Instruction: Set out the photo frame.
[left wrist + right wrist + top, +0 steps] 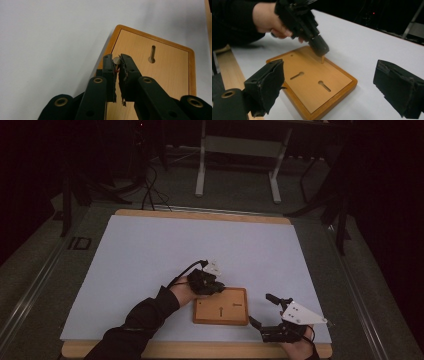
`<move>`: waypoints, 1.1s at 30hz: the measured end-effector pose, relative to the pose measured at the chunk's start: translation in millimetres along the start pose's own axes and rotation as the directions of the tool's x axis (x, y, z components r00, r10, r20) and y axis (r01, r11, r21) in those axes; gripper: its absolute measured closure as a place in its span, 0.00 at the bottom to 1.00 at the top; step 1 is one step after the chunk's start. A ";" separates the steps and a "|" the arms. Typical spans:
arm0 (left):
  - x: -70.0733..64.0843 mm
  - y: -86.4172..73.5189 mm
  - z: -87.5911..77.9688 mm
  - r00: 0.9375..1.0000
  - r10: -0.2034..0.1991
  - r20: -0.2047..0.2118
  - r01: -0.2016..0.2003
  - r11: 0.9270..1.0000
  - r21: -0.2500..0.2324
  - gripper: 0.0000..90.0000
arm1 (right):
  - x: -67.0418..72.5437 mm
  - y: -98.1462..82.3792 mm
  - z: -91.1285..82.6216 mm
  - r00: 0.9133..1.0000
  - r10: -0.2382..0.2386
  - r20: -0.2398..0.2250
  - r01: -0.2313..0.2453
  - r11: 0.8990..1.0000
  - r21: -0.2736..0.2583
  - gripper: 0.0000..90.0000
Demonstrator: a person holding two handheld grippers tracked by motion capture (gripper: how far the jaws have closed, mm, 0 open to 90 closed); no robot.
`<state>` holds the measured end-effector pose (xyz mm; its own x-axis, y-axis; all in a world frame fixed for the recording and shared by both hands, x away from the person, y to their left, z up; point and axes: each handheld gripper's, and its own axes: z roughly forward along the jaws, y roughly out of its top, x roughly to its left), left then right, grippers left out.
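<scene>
A flat wooden board (235, 315) with keyhole slots (324, 85) lies on the white sheet near the table's front edge. My left gripper (216, 288) points down at the board's far left corner, shut on a small wooden peg (116, 60). In the right gripper view the peg (322, 59) stands upright on the board (312, 95) under the left gripper (320, 50). In the left gripper view the board (162, 75) lies under the pinched jaws of the left gripper (117, 59). My right gripper (262, 310) hovers just right of the board, wide open and holding nothing, with the right gripper (332, 85) aimed at the board's near corner.
The white sheet (165, 250) covers most of the wooden tabletop, whose bare front edge (200, 350) runs along the bottom. A white desk frame (200, 170) and dark stands with cables stand on the floor beyond the table.
</scene>
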<state>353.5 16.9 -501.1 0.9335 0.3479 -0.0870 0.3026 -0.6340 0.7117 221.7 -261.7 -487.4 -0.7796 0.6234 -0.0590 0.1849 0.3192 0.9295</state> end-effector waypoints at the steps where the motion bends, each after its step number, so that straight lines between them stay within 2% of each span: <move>1: 0.0 0.0 0.0 1.000 0.000 0.000 0.000 1.000 0.000 0.93 | 0.0 0.0 0.0 1.000 0.000 0.000 0.000 1.000 0.000 0.11; 3: 1.9 0.8 -0.3 1.000 0.000 0.008 0.000 1.000 0.011 0.93 | 7.1 2.4 3.1 0.998 -0.059 0.024 0.057 0.997 0.054 0.14; 5: 2.5 1.9 -0.2 1.000 -0.003 0.012 0.002 1.000 0.018 0.93 | 12.3 3.0 4.1 0.993 -0.113 0.037 0.110 0.991 0.073 0.16; 8: 3.8 3.4 -0.4 1.000 -0.004 0.019 0.003 1.000 0.031 0.93 | 21.3 3.9 5.6 0.976 -0.213 0.051 0.205 0.970 0.129 0.19; 9: 4.1 3.7 0.0 1.000 -0.016 0.020 0.016 0.999 0.028 0.93 | 24.3 3.7 6.1 0.969 -0.241 0.048 0.232 0.962 0.144 0.19; 10: 5.5 4.1 -0.2 0.999 -0.016 0.028 0.015 0.999 0.033 0.93 | 26.8 3.5 6.4 0.961 -0.270 0.052 0.259 0.953 0.158 0.20; 11: 6.3 4.2 0.2 0.999 -0.027 0.032 0.026 0.999 0.029 0.93 | 30.2 2.9 6.4 0.948 -0.313 0.052 0.299 0.938 0.177 0.21; 12: 7.5 4.5 0.2 0.999 -0.034 0.035 0.033 0.999 0.030 0.93 | 32.4 2.4 6.6 0.941 -0.336 0.051 0.321 0.927 0.192 0.21; 13: 8.0 4.6 0.3 0.999 -0.035 0.038 0.034 0.999 0.029 0.93 | 35.9 1.9 7.0 0.925 -0.377 0.054 0.358 0.909 0.214 0.21; 14: 8.9 4.6 0.4 0.998 -0.041 0.044 0.040 0.999 0.030 0.93 | 37.8 1.5 7.1 0.917 -0.397 0.050 0.377 0.899 0.225 0.22; 15: 9.4 4.8 0.3 0.998 -0.043 0.045 0.041 0.999 0.032 0.93 | 40.3 1.2 7.2 0.905 -0.424 0.043 0.403 0.883 0.242 0.24; 16: 10.0 4.7 0.2 0.998 -0.042 0.046 0.041 0.999 0.033 0.93 | 43.9 0.3 7.3 0.887 -0.460 0.045 0.434 0.862 0.261 0.25; 17: 10.3 4.6 0.5 0.997 -0.056 0.052 0.054 0.998 0.028 0.93 | 46.0 -0.4 7.7 0.876 -0.480 0.042 0.451 0.849 0.274 0.25; 18: 10.6 4.8 0.5 0.997 -0.054 0.053 0.052 0.998 0.030 0.93 | 49.4 -1.6 8.6 0.856 -0.515 0.037 0.484 0.825 0.294 0.26; 19: 11.1 4.7 0.6 0.997 -0.057 0.055 0.056 0.998 0.029 0.93 | 51.4 -2.5 8.9 0.842 -0.538 0.040 0.503 0.809 0.303 0.27; 20: 12.1 4.6 0.5 0.996 -0.059 0.061 0.057 0.998 0.031 0.93 | 54.3 -4.0 9.8 0.824 -0.566 0.035 0.527 0.787 0.321 0.27; 21: 12.9 4.7 0.6 0.996 -0.063 0.066 0.061 0.998 0.030 0.93 | 56.0 -5.2 10.5 0.811 -0.584 0.035 0.542 0.772 0.332 0.27; 22: 13.8 4.9 0.6 0.996 -0.064 0.068 0.062 0.998 0.032 0.93 | 59.1 -7.7 11.5 0.780 -0.624 0.044 0.573 0.741 0.349 0.27; 23: 15.2 5.0 0.8 0.995 -0.071 0.075 0.069 0.997 0.031 0.93 | 60.8 -9.5 12.2 0.762 -0.646 0.047 0.590 0.723 0.359 0.27; 24: 15.8 5.3 0.9 0.994 -0.073 0.077 0.071 0.997 0.033 0.93 | 62.5 -12.1 12.8 0.731 -0.682 0.039 0.623 0.689 0.371 0.30; 25: 16.9 5.4 1.1 0.993 -0.081 0.082 0.078 0.996 0.033 0.93 | 64.1 -14.0 13.1 0.717 -0.696 0.044 0.634 0.676 0.376 0.32; 26: 16.9 5.4 1.1 0.993 -0.081 0.082 0.078 0.996 0.033 0.93 | 64.1 -14.0 13.1 0.717 -0.696 0.044 0.634 0.676 0.376 0.32; 27: 17.6 5.4 1.1 0.993 -0.085 0.087 0.083 0.996 0.033 0.93 | 69.3 -21.6 14.3 0.645 -0.763 0.048 0.691 0.609 0.390 0.38; 28: 18.1 5.6 1.2 0.992 -0.088 0.089 0.085 0.996 0.034 0.93 | 69.3 -21.6 14.3 0.645 -0.763 0.048 0.691 0.609 0.390 0.38; 29: 19.4 5.7 1.4 0.991 -0.095 0.097 0.092 0.995 0.034 0.93 | 71.3 -25.8 17.2 0.626 -0.779 0.037 0.703 0.585 0.404 0.42; 30: 19.4 5.7 1.4 0.991 -0.095 0.097 0.092 0.995 0.034 0.93 | 71.6 -26.9 18.4 0.622 -0.783 0.026 0.708 0.576 0.409 0.43; 31: 20.8 5.7 1.8 0.989 -0.108 0.103 0.106 0.994 0.031 0.93 | 72.3 -28.9 20.2 0.605 -0.796 0.024 0.716 0.557 0.421 0.43; 33: 22.8 5.8 1.8 0.987 -0.114 0.109 0.111 0.993 0.034 0.93 | 72.3 -32.3 24.2 0.579 -0.815 0.012 0.726 0.523 0.446 0.45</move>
<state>376.8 19.9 -500.3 0.9083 0.3403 -0.2435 0.4108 -0.6142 0.6738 173.8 -209.7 -530.5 -0.5953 0.1097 -0.7960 -0.2025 0.9382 0.2807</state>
